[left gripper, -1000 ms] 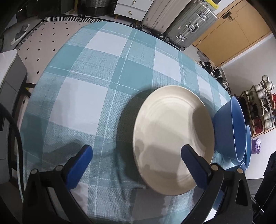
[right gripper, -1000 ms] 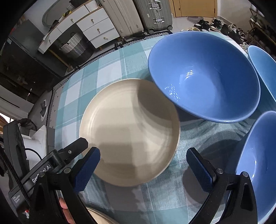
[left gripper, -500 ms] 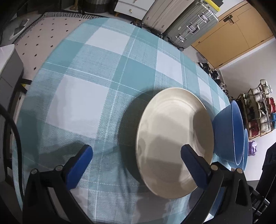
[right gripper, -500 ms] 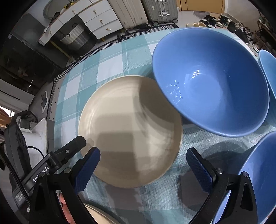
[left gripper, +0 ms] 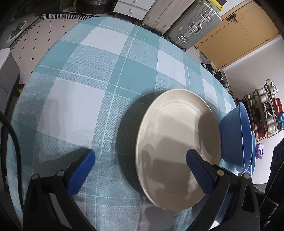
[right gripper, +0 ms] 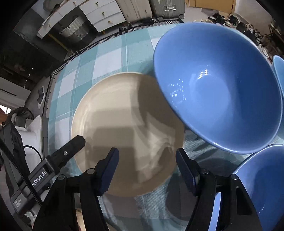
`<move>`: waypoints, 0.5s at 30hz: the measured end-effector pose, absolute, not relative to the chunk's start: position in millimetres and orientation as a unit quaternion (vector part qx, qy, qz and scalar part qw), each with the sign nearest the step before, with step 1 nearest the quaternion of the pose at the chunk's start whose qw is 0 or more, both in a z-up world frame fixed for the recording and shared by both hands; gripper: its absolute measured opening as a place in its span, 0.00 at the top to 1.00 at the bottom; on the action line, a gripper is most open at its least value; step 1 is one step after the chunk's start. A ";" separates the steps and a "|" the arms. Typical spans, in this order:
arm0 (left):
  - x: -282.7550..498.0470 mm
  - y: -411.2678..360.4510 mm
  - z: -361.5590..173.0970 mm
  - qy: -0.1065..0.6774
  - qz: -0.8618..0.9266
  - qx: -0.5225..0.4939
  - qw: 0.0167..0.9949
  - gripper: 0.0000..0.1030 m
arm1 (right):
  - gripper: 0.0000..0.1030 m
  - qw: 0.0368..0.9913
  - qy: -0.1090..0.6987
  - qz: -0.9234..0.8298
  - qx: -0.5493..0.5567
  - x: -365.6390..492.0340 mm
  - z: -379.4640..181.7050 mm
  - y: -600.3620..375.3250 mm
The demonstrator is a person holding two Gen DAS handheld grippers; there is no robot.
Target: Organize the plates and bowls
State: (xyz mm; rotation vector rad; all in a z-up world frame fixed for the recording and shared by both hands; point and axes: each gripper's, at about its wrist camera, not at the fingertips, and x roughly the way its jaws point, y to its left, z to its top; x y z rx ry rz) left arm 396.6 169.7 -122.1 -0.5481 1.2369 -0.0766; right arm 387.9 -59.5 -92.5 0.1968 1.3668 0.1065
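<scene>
A cream plate [left gripper: 177, 142] [right gripper: 115, 115] rests on the teal checked tablecloth [left gripper: 88, 80] and casts a dark shadow to its left. My left gripper [left gripper: 140, 170] is open, its right finger over the plate and its left finger over bare cloth. My right gripper [right gripper: 147, 170] hangs over the plate's near right rim. Its jaws are closing, and the pads stand clear of the rim that shows between them. A large blue bowl [right gripper: 221, 97] [left gripper: 234, 138] overlaps the plate's far right edge. Part of the left gripper's body [right gripper: 53, 168] shows at the plate's left.
Two more blue bowls [right gripper: 262, 186] [right gripper: 279, 71] crowd the right side. The table's rounded far edge drops to a dotted rug. Suitcases [left gripper: 191, 26], white drawers [right gripper: 99, 14] and a shoe rack [left gripper: 266, 113] stand beyond. Cloth left of the plate is bare.
The right gripper's jaws have narrowed from wide apart to about plate-rim spacing. The big blue bowl looms larger in the right wrist view. The left gripper stays open in the same place.
</scene>
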 end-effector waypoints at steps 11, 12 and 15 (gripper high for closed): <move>395.9 169.4 -122.2 0.572 -0.032 -0.251 0.780 0.01 | 0.33 0.773 0.625 0.055 0.092 386.8 -89.1 -63.6; 395.8 169.2 -122.2 0.572 -0.032 -0.249 0.781 0.01 | 0.33 0.774 0.625 0.055 0.091 386.3 -88.6 -63.9; 394.8 169.1 -122.5 0.574 -0.028 -0.248 0.780 0.01 | 0.32 0.775 0.622 0.055 0.096 384.2 -86.2 -66.2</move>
